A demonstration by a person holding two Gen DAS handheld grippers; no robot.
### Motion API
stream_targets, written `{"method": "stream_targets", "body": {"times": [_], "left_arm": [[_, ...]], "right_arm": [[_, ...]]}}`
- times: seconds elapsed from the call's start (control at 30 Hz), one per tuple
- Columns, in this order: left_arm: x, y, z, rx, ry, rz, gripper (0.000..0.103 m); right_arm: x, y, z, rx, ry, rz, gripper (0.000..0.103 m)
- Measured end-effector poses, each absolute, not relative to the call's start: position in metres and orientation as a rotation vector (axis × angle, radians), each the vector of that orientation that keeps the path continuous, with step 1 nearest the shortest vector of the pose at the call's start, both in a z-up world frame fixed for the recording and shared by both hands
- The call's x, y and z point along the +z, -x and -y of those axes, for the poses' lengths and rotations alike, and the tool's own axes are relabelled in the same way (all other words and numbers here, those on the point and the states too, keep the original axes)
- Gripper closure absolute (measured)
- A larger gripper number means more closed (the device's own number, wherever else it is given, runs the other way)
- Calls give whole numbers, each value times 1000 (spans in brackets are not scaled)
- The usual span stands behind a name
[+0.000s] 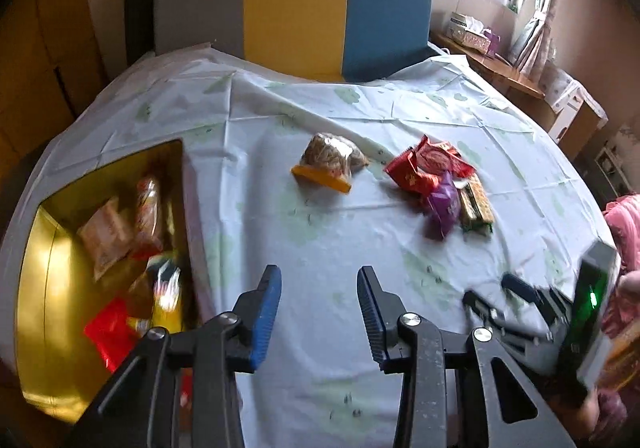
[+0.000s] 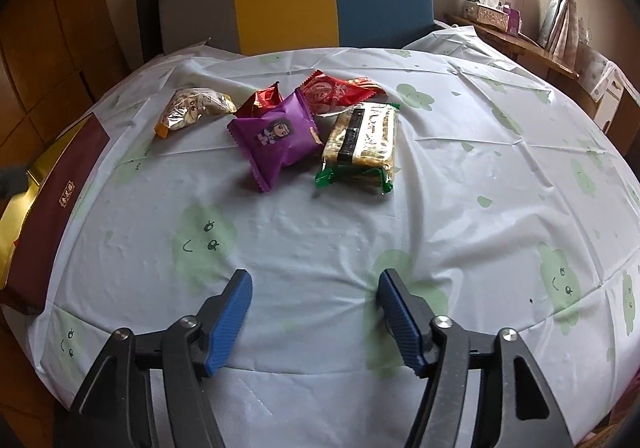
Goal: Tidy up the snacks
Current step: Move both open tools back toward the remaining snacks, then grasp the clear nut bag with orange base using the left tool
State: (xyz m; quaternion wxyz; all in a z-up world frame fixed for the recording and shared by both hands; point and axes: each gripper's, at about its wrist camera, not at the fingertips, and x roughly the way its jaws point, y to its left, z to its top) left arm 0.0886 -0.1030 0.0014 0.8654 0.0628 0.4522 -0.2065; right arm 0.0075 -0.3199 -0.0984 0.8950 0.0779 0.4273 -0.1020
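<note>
Grippers left [image 1: 318,280] and right [image 2: 316,284] gape empty; purple packet [image 2: 276,138] lies ahead.

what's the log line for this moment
left gripper open, empty | right gripper open, empty | box part-filled | snacks on table

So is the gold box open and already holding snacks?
Open, partly filled: the gold box has no lid on and several wrapped snacks lie inside.
</note>
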Motion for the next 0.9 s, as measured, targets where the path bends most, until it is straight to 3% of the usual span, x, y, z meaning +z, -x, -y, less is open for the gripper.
{"method": "stream_targets", "body": {"times": [0.03,0.1,0.2,0.23,0.6,0.77,0.83,0.87,0.9], "left_arm": [[2,-98,107,-445,-117,-955,61],[1,-118,115,-469,-91,-977,46],[0,-146,132,-464,-113,-957,11],[-1,-154,136,-462,-120,-949,9],[-43,-230,197,-485,-378,-982,9],[-59,-244,214,-501,-465,-953,11],[-63,-248,215,-524,-452,-971,29],[-67,-250,216,-548,-434,-1004,46],[-68,-250,216,-559,-409,-1021,48]], "right_arm": [[-99,-7,320,-210,-161,-884,34],[-99,-7,320,-204,-165,-881,33],[-99,-6,321,-194,-166,-877,33],[-99,-6,321,-191,-165,-875,33],[-99,-3,323,-157,-163,-868,32],[-101,-4,320,-149,-153,-866,25],[-102,-5,318,-151,-147,-864,24],[-102,-5,317,-154,-144,-864,24],[-102,-6,316,-156,-143,-865,24]]}}
